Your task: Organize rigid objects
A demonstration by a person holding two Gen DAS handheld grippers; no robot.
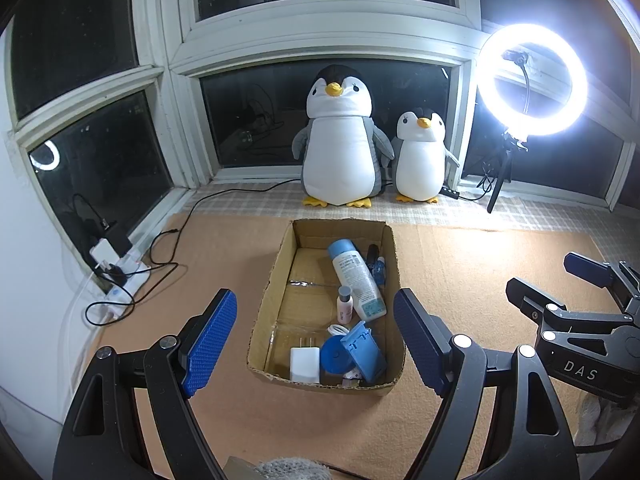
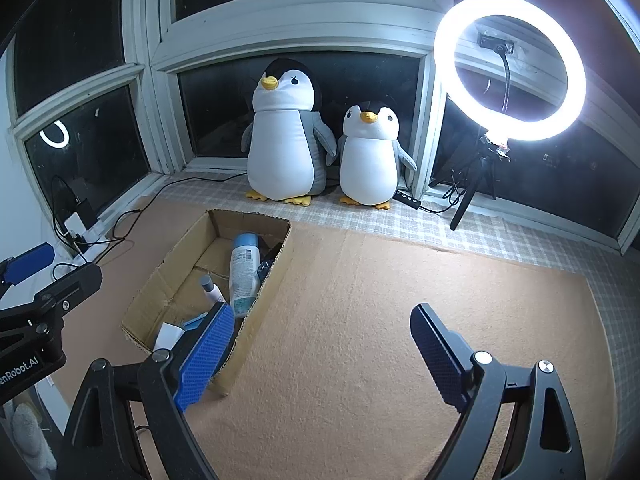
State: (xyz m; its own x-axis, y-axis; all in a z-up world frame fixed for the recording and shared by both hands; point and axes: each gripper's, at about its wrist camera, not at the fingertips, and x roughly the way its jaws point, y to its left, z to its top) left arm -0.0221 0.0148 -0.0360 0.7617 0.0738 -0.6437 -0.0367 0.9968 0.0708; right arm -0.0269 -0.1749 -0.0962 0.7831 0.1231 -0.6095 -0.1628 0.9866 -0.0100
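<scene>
An open cardboard box [image 1: 276,276] [image 2: 160,280] sits on the tan mat. Inside lie a white bottle with a blue cap [image 1: 354,276] [image 2: 244,268], a small pink bottle [image 1: 345,302] [image 2: 212,289], a white charger [image 1: 305,364] [image 2: 167,335], a round blue disc [image 1: 332,354], a blue plastic stand [image 1: 364,350] and a dark pen-like item [image 1: 374,254]. My left gripper [image 1: 316,332] is open, its blue pads either side of the box's near end, empty. My right gripper [image 2: 322,350] [image 1: 560,284] is open over bare mat right of the box, holding nothing.
Two plush penguins [image 1: 340,140] [image 1: 420,156] stand on the checked sill at the back. A lit ring light on a tripod [image 1: 532,80] [image 2: 508,68] is at the right. A power strip with cables [image 1: 120,276] lies at the left by the window.
</scene>
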